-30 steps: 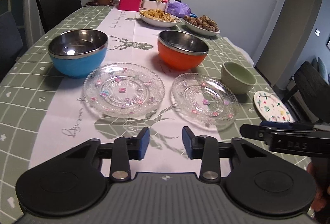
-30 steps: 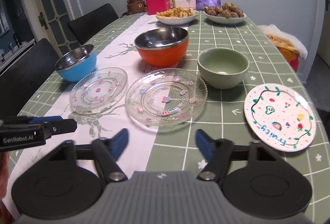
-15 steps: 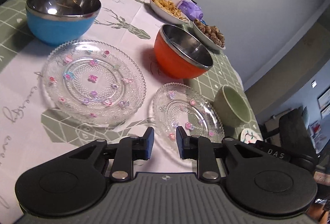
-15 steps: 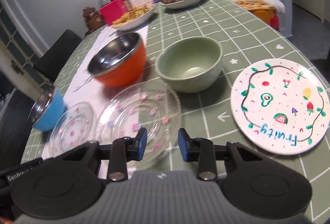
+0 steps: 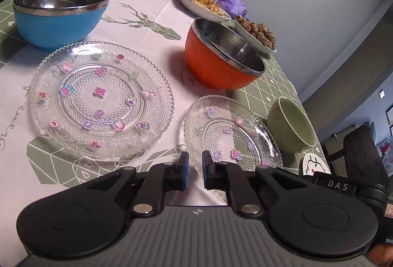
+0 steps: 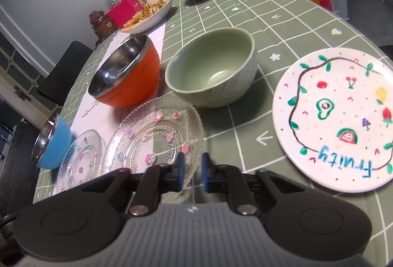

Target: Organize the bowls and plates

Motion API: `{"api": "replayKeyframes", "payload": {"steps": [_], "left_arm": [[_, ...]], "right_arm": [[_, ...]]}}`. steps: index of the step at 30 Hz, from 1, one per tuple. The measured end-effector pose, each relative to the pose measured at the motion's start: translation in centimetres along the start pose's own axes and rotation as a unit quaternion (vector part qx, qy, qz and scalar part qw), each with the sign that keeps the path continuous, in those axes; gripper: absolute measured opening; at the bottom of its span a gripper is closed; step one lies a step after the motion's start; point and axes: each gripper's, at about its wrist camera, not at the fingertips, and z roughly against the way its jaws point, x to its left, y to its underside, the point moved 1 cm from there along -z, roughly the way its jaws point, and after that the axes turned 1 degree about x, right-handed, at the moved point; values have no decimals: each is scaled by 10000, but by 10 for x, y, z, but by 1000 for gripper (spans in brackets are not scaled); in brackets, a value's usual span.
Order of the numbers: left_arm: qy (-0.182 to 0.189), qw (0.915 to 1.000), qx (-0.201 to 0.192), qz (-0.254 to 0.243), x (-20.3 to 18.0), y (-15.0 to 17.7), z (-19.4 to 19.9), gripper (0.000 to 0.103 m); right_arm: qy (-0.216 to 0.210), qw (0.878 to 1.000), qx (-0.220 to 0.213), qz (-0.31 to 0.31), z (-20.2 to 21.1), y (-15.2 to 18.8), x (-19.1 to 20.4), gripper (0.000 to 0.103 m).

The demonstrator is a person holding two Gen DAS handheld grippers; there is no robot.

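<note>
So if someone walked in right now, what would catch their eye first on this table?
Probably the white plate painted with fruit and the word Fruity, at the table's right edge. Next, the orange bowl and the blue bowl, both steel-lined, behind two clear glass plates dotted with tiny flowers.

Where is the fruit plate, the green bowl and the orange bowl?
fruit plate (image 6: 339, 117), right wrist view, on its white painted middle.
green bowl (image 6: 216, 75), right wrist view, on its inside bottom.
orange bowl (image 5: 208, 70), left wrist view, on its orange outer wall.
</note>
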Motion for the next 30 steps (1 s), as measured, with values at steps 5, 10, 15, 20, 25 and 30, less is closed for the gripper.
{"api": "replayKeyframes", "payload": {"steps": [5,10,15,20,25,30], "left_arm": [[-114,9999,75,-82,-1,4,8,11],[-285,9990,352,-6,-3,17,29,11],[-505,9968,589,-186,-11,34,48,12],[-640,9966,252,-454,-10,35,47,17],[-310,9993,-54,-188,6,26,37,28],[-220,9992,-223,-255,7,27,30,28]], "right_arm": [[-29,10000,87,-12,6,4,0,8],[240,9988,359,219,22,18,13,7],[335,9975,529,328,39,35,15,9],[330,9981,237,453,45,32,13,29],[24,9996,48,295,40,21,5,33],[-108,9999,85,51,27,23,-9,23]]}}
